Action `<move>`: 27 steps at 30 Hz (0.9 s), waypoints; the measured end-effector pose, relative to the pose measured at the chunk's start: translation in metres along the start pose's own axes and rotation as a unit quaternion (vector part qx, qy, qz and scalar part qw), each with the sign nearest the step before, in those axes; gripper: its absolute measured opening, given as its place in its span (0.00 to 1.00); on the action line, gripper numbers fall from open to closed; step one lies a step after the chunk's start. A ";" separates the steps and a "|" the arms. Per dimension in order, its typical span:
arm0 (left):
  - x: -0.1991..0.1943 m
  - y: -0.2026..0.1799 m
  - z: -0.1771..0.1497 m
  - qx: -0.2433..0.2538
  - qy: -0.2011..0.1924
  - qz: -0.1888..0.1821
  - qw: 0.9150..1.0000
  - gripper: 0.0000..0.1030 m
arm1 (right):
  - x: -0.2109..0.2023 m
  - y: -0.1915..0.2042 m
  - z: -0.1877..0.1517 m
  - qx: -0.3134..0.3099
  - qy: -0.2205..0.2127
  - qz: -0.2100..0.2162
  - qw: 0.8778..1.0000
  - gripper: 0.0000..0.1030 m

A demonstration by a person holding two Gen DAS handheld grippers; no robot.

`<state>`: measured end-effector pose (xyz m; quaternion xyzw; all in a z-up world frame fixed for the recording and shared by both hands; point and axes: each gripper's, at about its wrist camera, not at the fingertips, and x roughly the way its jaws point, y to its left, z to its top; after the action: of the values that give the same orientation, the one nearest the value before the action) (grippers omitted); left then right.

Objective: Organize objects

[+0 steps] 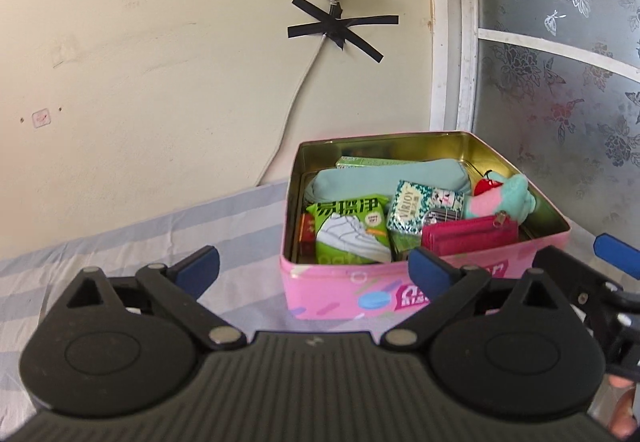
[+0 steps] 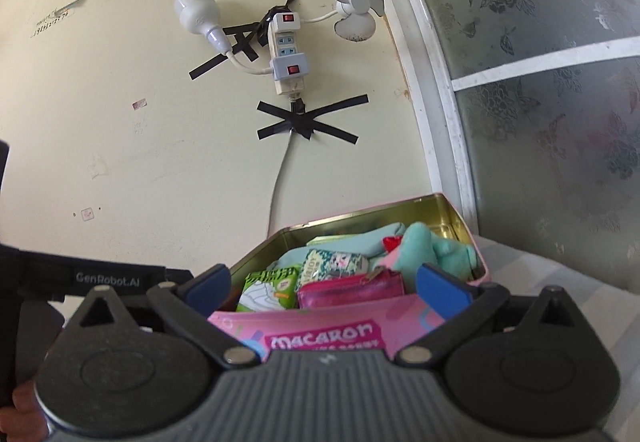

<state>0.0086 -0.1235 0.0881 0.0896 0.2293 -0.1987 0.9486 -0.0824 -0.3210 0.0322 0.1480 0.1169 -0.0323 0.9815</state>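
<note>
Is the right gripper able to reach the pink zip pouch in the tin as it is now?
Probably yes. The right gripper is open and empty, pointing at the pink tin, which has no lid on. The pink zip pouch lies on top near the front wall, with nothing over it. The gripper must only clear that wall.

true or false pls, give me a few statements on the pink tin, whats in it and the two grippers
1. The pink tin has no lid on it. True.
2. The left gripper is clamped on the magenta zip pouch. False: its jaws stand wide open with nothing between them, and the pouch lies inside the tin.
3. A green packet with a white shoe printed on it sits in the tin. True.
4. The tin is empty. False: it also holds a light blue sock and a small patterned packet, among other things.
5. The right gripper is open and holds nothing. True.
</note>
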 end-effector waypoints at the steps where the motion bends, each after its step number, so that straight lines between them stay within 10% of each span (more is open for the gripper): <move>1: -0.002 0.002 -0.002 -0.004 0.001 0.001 1.000 1.00 | -0.002 0.002 -0.001 0.002 0.001 0.000 1.000 1.00; 27: -0.029 0.021 -0.015 -0.031 -0.003 0.027 0.999 1.00 | -0.029 0.025 -0.007 -0.015 0.000 0.013 1.000 1.00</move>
<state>-0.0125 -0.0912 0.0902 0.0652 0.2300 -0.1662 0.9567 -0.1097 -0.2947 0.0400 0.1347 0.1154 -0.0181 0.9840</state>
